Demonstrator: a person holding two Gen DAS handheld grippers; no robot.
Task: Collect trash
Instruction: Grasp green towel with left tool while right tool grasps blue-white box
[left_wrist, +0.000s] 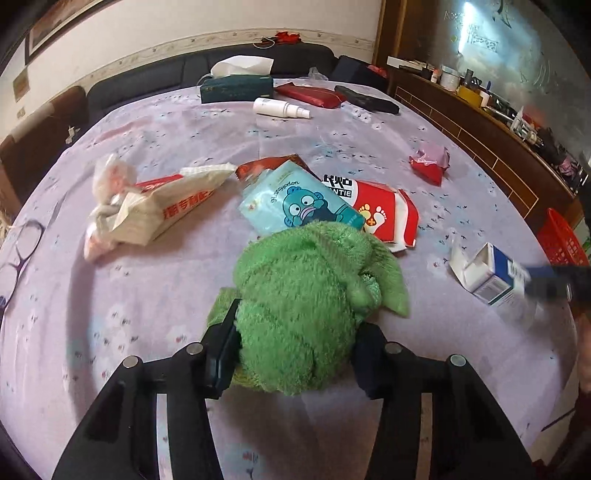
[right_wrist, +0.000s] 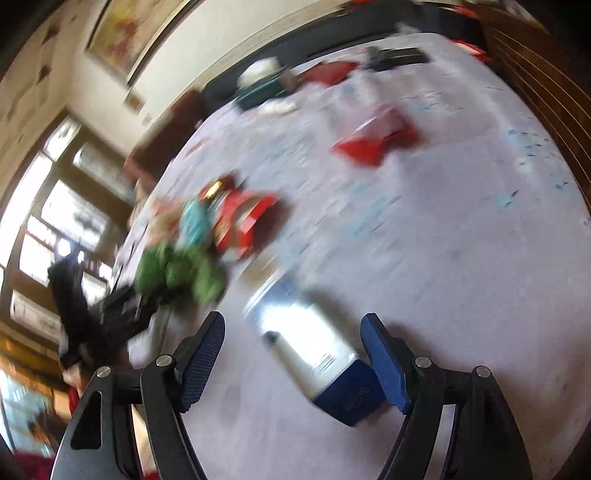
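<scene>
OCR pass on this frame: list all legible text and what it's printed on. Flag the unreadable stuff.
"NTIE": black band on the torn red-and-white box; the white characters above it are cut off.
Red Chinese characters on the cream paper bag: not clear enough to quote.
Cursive word on the light blue cartoon pouch: upside down, not legible.
Blue-and-white carton: print blurred in both views.
Green tissue box: gold print too small.

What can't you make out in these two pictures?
- Right wrist view: motion blur smears the print on the blue-and-white cardboard box.
- Left wrist view: the fuzzy green cloth hides the left tool's pads and part of the red-and-white torn packet.
- Left wrist view: the purple-framed glasses are cut by the edge.
</scene>
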